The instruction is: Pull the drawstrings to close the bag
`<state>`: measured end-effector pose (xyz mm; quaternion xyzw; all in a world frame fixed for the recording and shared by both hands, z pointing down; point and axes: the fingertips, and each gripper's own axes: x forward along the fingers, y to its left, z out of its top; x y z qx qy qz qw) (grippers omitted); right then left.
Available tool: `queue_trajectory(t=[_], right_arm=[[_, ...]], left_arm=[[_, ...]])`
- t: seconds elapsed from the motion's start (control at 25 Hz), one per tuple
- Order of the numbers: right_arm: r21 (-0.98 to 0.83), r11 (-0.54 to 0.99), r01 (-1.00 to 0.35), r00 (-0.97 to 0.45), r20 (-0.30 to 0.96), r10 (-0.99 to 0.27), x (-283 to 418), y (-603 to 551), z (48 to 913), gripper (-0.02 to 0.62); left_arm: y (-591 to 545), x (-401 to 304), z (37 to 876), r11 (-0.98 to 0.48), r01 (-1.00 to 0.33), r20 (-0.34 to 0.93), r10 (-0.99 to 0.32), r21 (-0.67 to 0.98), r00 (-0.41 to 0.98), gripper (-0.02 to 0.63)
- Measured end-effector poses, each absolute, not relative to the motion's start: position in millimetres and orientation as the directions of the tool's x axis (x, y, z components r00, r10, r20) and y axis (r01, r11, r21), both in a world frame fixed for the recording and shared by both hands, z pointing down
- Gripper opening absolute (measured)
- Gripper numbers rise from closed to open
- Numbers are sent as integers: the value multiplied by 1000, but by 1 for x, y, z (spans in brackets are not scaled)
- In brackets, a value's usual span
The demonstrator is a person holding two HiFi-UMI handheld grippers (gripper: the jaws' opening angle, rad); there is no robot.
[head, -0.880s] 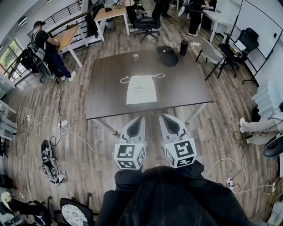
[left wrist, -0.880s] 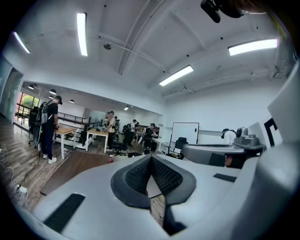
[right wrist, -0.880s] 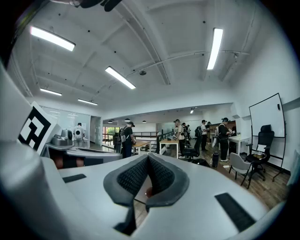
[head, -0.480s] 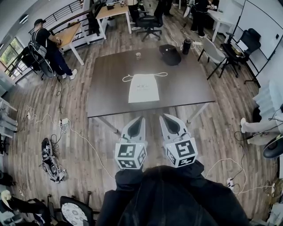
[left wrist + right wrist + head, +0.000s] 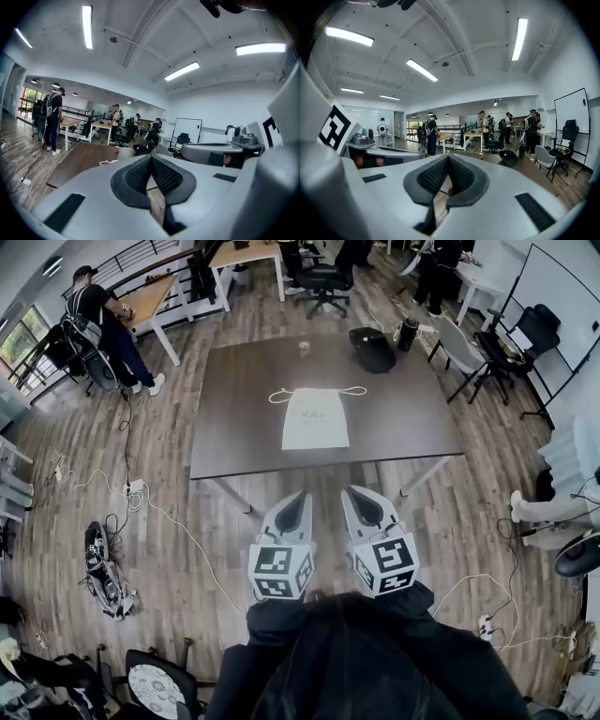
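The bag (image 5: 315,418) lies mid-table (image 5: 234,437), its drawstrings (image 5: 349,389) on its far side. A cup (image 5: 304,349) stands near the far edge, with a cap (image 5: 372,349) to its right. The left gripper (image 5: 301,495) and right gripper (image 5: 350,491) sit side by side, short of the table's near edge.

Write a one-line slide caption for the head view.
Both shut, the left gripper and right gripper hover short of the dark table, where a white drawstring bag lies flat, untouched.
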<state>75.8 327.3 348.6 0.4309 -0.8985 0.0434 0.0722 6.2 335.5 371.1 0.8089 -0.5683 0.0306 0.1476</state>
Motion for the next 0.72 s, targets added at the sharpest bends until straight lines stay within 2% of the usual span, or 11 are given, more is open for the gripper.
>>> queue_trajectory(t=[0.4, 0.72], right_arm=[[-16, 613, -790, -598, 239, -765, 42, 328, 379, 21], [-31, 609, -793, -596, 249, -764, 37, 307, 389, 21]], left_arm=[[338, -28, 404, -323, -915, 272, -882, 243, 384, 32], [320, -42, 421, -309, -914, 296, -876, 264, 381, 32]])
